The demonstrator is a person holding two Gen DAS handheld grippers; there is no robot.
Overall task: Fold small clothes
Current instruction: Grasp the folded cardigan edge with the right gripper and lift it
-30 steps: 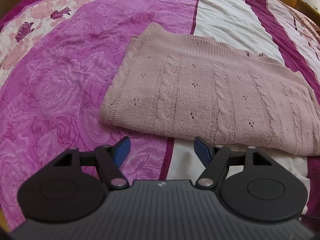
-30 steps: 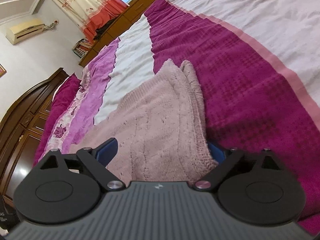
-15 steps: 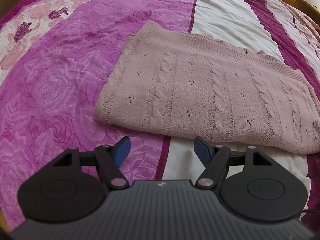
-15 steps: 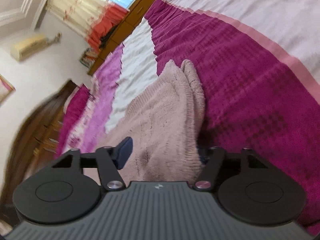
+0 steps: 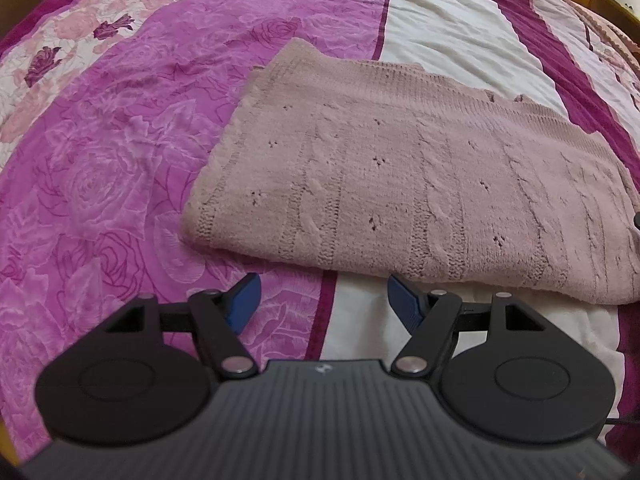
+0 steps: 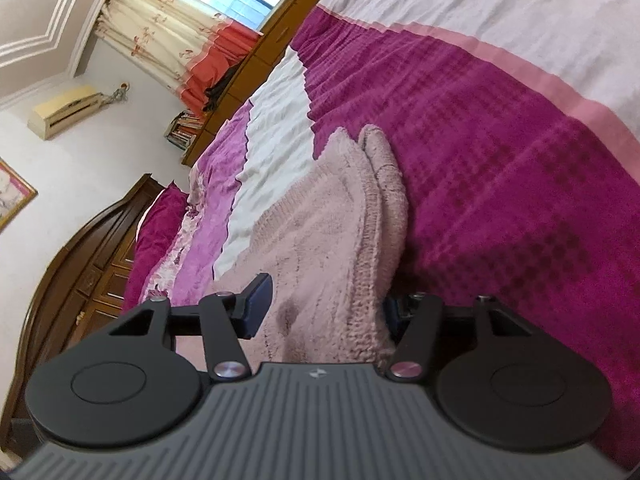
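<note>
A dusty-pink cable-knit sweater [image 5: 400,176] lies folded flat on the bed. My left gripper [image 5: 323,300] is open and empty, just short of the sweater's near folded edge. My right gripper [image 6: 324,308] is open, with its jaws on either side of the sweater's [image 6: 320,240] end edge; the knit fills the gap between them. The left blue pad [image 6: 256,304] stands apart from the cloth surface and the right pad [image 6: 394,312] is mostly hidden under the fold.
The bed cover has magenta rose-print [image 5: 100,152], white [image 5: 448,16] and dark magenta [image 6: 500,184] stripes. A wooden headboard [image 6: 80,264], a curtained window [image 6: 192,36] and a wall air conditioner [image 6: 64,108] lie beyond the bed.
The right gripper's jaws have narrowed around the sweater's end and the view has tilted and lifted. The left gripper has drifted slightly right; the sweater sits further left in its view.
</note>
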